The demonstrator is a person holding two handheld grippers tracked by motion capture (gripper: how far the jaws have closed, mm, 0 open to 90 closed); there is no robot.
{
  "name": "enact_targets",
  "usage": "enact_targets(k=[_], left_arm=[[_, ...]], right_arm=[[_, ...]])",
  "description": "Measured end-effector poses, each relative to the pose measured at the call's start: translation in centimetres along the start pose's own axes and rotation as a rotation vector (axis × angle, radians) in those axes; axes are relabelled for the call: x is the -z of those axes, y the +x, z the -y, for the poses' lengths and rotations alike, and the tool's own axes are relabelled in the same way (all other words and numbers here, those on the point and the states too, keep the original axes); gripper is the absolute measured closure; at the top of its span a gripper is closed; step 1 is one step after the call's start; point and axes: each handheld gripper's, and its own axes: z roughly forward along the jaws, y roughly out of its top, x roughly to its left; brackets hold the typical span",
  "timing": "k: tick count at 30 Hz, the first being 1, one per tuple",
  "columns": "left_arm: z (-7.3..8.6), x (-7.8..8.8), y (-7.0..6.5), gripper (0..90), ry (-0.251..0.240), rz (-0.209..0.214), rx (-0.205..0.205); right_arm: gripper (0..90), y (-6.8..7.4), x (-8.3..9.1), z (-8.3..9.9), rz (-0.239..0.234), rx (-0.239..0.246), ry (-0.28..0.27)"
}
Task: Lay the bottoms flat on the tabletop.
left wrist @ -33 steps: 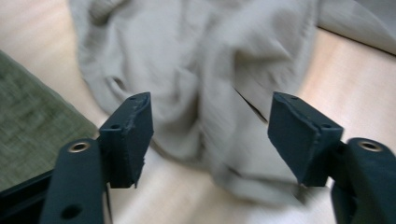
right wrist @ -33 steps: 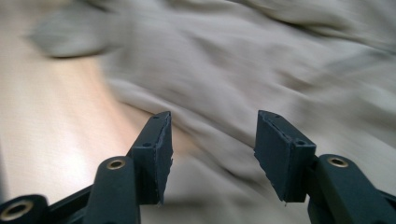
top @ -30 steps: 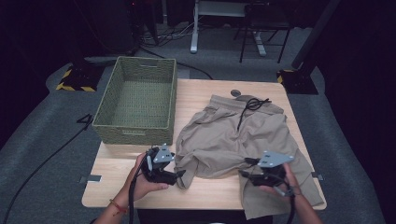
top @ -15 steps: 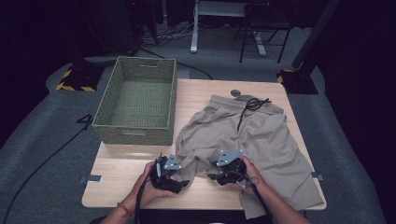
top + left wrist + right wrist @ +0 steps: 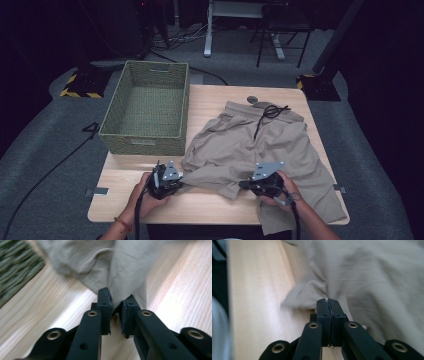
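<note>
Both tools have just been closing and now clench fabric: the left tool (image 5: 115, 305) and the right tool (image 5: 328, 305) each pinch the near hem of the beige shorts (image 5: 260, 150) (spread on the table (image 5: 125, 175) just ahead), so lifting or folding looks next.

Shorts (image 5: 260, 145) on table (image 5: 215, 100), right of basket (image 5: 147, 107); tongs at near hem.

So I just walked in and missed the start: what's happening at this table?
A person is handling a pair of khaki drawstring shorts spread on the wooden table. The left hand-held gripper has just closed on a fold at the near hem, and the right hand-held gripper has just closed on the fabric too. A green woven basket sits beside them.
</note>
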Motion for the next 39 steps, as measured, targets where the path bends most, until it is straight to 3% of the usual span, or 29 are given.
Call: enact_targets(k=[1,4,8,11,12,13,15,16,17,18,19,20,21,23,24,25,26,27,28,29,31,32,33,34,39], left_arm=[[0.2,0.3,0.0,83.3,0.000,0.000,-0.002],[0.5,1.1,-0.5,83.2,-0.008,0.008,-0.020],[1.0,1.8,-1.7,81.2,0.002,0.075,-0.051],[1.4,2.3,-3.0,78.5,0.011,0.084,-0.068],[1.5,2.5,-3.1,75.1,0.000,0.074,-0.059],[1.5,2.5,-3.1,70.9,0.000,0.074,-0.059],[1.8,3.3,-2.7,62.8,-0.046,0.058,-0.003],[1.8,3.3,-2.7,56.3,-0.046,0.058,-0.003],[1.8,3.4,-2.5,51.2,-0.056,0.052,0.022],[1.7,3.5,-2.3,51.2,-0.061,0.047,0.030],[1.6,3.6,-2.2,41.9,-0.072,0.047,0.039],[1.4,3.6,-2.1,38.7,-0.085,0.047,0.046],[1.2,3.6,-2.2,38.7,-0.093,0.039,0.041],[0.7,3.5,-2.4,31.7,-0.106,0.022,0.023],[0.4,3.4,-2.5,30.9,-0.116,0.024,0.020],[-0.1,3.0,-2.3,27.6,-0.140,0.050,0.016],[-0.1,3.0,-2.3,26.5,-0.140,0.050,0.016],[-0.4,2.7,-2.2,26.5,-0.144,0.058,0.018],[-1.0,2.1,-2.1,24.9,-0.135,0.050,0.007],[-1.0,2.1,-2.1,24.1,-0.135,0.050,0.007],[-1.6,1.2,-2.1,23.9,-0.124,0.050,0.000],[-2.0,0.3,-2.1,23.9,-0.107,0.063,-0.008],[-2.0,0.3,-2.1,24.1,-0.107,0.063,-0.008],[-2.2,-0.2,-2.1,25.3,-0.090,0.061,-0.016],[-2.6,-2.3,-2.7,30.7,-0.038,0.096,-0.045]], right_arm=[[88.7,0.2,1.8,0.4,-0.013,-0.012,-0.045],[88.5,0.5,3.5,1.3,-0.016,-0.026,-0.070],[86.9,1.3,4.2,2.8,-0.024,-0.035,-0.051],[82.1,2.0,4.2,3.7,-0.039,-0.028,-0.009],[76.5,2.3,4.2,4.0,-0.042,-0.025,0.005],[76.5,2.3,4.2,4.0,-0.042,-0.025,0.005],[65.7,3.0,4.5,4.5,-0.008,-0.010,0.028],[60.0,3.0,4.7,4.5,0.014,-0.014,0.016],[56.5,2.9,4.9,4.4,0.044,-0.018,0.004],[56.5,2.9,4.9,4.4,0.044,-0.018,0.004],[50.4,2.6,5.3,4.2,0.087,-0.035,-0.025],[47.7,2.4,5.5,4.1,0.111,-0.043,-0.042],[47.7,2.4,5.5,4.1,0.111,-0.043,-0.042],[44.2,2.0,5.8,4.1,0.175,-0.047,-0.056],[42.6,1.7,6.0,4.2,0.198,-0.052,-0.057],[38.8,0.9,6.4,4.7,0.264,-0.078,-0.050],[38.8,0.9,6.4,4.7,0.264,-0.078,-0.050],[38.0,0.5,6.5,5.0,0.307,-0.083,-0.036],[35.8,-0.7,6.7,5.9,0.398,-0.104,-0.002],[35.8,-0.7,6.7,5.9,0.398,-0.104,-0.002],[35.1,-2.0,7.2,6.9,0.400,-0.171,-0.016],[33.2,-3.2,7.6,7.8,0.445,-0.212,0.000],[33.2,-3.2,7.6,7.8,0.445,-0.212,0.000],[33.2,-4.2,7.8,8.7,0.459,-0.247,0.025],[33.1,-5.3,7.1,9.9,0.433,-0.300,0.054]])
